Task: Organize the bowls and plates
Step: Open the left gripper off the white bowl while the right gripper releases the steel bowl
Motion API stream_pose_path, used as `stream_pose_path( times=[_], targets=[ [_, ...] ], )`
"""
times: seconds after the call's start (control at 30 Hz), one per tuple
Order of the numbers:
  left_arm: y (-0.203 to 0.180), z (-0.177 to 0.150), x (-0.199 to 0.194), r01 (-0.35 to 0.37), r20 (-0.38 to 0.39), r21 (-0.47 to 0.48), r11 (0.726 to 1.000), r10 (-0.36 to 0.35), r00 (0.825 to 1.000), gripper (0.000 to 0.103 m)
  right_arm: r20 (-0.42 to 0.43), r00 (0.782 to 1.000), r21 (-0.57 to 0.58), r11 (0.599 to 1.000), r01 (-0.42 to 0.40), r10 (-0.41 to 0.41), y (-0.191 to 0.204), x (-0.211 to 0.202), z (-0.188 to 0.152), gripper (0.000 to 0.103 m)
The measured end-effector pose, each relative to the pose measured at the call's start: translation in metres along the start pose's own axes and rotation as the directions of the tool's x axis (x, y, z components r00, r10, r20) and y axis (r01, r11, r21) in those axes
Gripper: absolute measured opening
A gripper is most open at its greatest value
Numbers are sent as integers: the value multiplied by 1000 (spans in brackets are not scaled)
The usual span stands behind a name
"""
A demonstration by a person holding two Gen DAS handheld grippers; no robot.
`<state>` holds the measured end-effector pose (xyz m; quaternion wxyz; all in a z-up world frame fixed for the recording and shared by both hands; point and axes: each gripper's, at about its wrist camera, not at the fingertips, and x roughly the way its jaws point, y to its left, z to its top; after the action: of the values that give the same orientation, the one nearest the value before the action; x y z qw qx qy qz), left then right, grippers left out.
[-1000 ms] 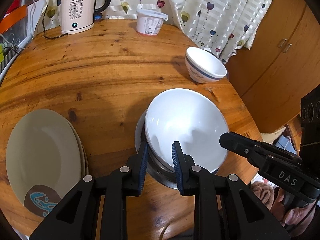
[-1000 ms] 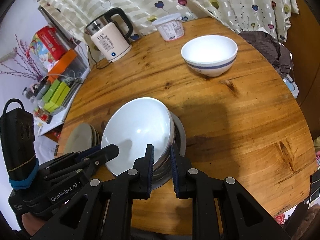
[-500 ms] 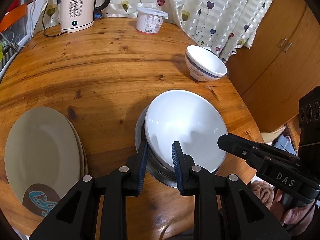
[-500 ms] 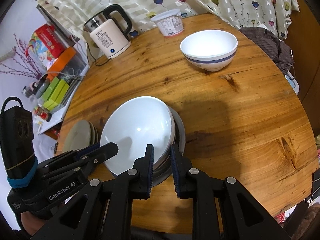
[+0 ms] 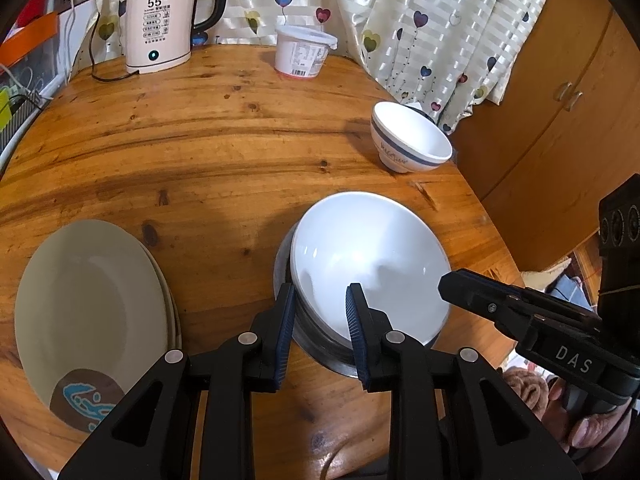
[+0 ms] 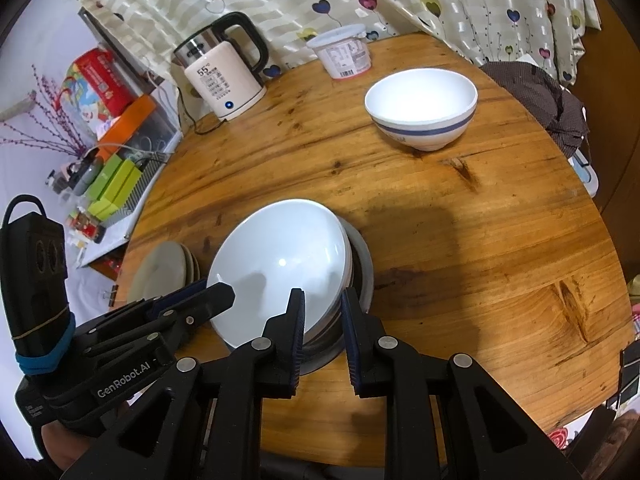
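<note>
- Round wooden tabletop (image 5: 200, 140); one pair of tongs in each of the person's hands, both angled down at the same pile on the near side.
- Task's thing: a bowl stack (image 6: 348, 264) sits on the tabletop, near and roughly centre. A wide white bowl (image 5: 368, 248) lies on top, tilted, with its open face turned toward the cameras. A steel bowl (image 5: 320, 348) is at the bottom. More rims show between the two in the right wrist view; the count is unclear.
- Left tongs (image 5: 320, 292): astride the near-left rim of the stack, one pad outside the steel wall and the other over the white bowl's inside. The jaws have just been opening a little, with the rim between them. Cannot tell whether the pads press on it.
- Right tongs (image 6: 322, 296): at the near-right rim, one pad inside the white bowl and the other outside the steel bowl. The layered rims fill the narrow gap, so it reads as clamped on the stack.
- Plates (image 5: 88, 292): a beige pile just left of the stack, not touching it. The top one has a brown and blue mark at its near edge.
- Blue-banded bowl (image 5: 412, 144): upright and alone at the far right edge, well apart from the stack.
- Far edge by the heart-print curtain (image 5: 432, 20): an electric kettle (image 5: 160, 28) on the left and a lidded white tub (image 5: 302, 54) to its right.
</note>
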<state>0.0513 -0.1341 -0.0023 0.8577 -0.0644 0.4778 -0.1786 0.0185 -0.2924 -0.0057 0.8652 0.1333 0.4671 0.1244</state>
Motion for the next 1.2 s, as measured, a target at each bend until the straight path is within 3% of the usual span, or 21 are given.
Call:
stream_pose_path(
  times=[0.23, 0.4, 1.2],
  targets=[
    [3, 6, -11, -18, 42, -4, 1000, 18, 999, 27, 28, 1000, 5, 1000, 5, -5, -5, -11, 6, 20],
    [3, 11, -16, -24, 62, 4, 1000, 23, 998, 27, 46, 999, 4, 1000, 6, -6, -7, -17, 10, 28],
    [3, 19, -13, -26, 65, 21, 999, 24, 998, 27, 40, 999, 13, 1000, 3, -3, -14, -13, 18, 48]
  ],
)
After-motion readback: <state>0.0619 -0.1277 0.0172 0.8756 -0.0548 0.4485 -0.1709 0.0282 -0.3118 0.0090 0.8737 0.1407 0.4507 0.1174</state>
